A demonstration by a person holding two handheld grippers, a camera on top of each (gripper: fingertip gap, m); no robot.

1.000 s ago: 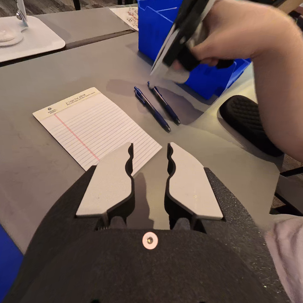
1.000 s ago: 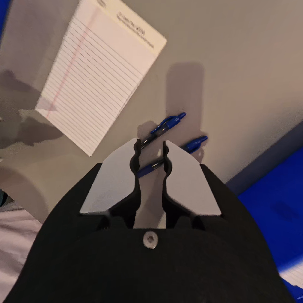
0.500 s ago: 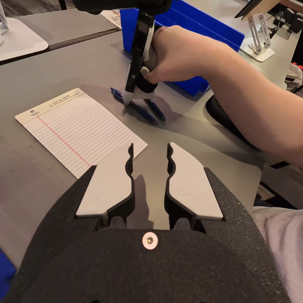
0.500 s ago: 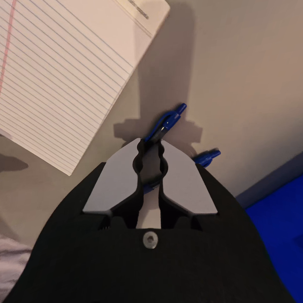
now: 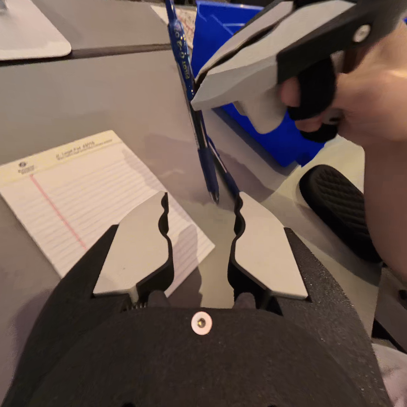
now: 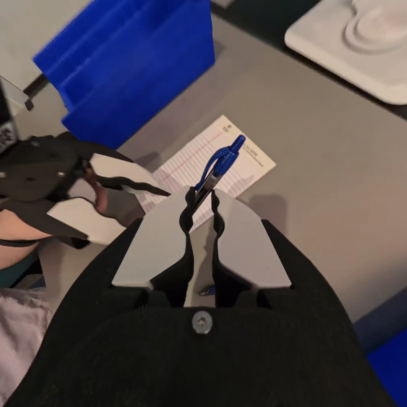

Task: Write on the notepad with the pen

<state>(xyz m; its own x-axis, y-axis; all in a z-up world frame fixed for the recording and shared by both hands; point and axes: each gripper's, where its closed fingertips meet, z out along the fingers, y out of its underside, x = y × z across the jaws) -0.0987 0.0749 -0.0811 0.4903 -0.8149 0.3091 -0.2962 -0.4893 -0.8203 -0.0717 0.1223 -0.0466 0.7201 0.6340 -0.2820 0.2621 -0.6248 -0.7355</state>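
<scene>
A white lined notepad (image 5: 99, 198) lies on the grey table; it also shows in the right wrist view (image 6: 242, 174). My right gripper (image 6: 202, 191) is shut on a blue pen (image 6: 222, 163) and holds it steeply, clicker end up. In the left wrist view the right gripper (image 5: 196, 94) holds the pen (image 5: 182, 55) with its tip down, just right of the notepad's near corner. I cannot tell if the tip touches the table. My left gripper (image 5: 201, 198) is open and empty, low over the notepad's near corner; it also shows in the right wrist view (image 6: 136, 204).
A second blue pen (image 5: 229, 178) lies on the table behind the held one. A blue bin (image 5: 220, 33) stands behind the pens. A black chair armrest (image 5: 337, 209) is at the right. A white stand base (image 5: 33, 33) sits at the back left. The gap from one gripper's tips to the other's is roughly 7 centimeters.
My right gripper closed on one pen, lifted it off the table and turned it upright toward the notepad. My left gripper opened wider.
</scene>
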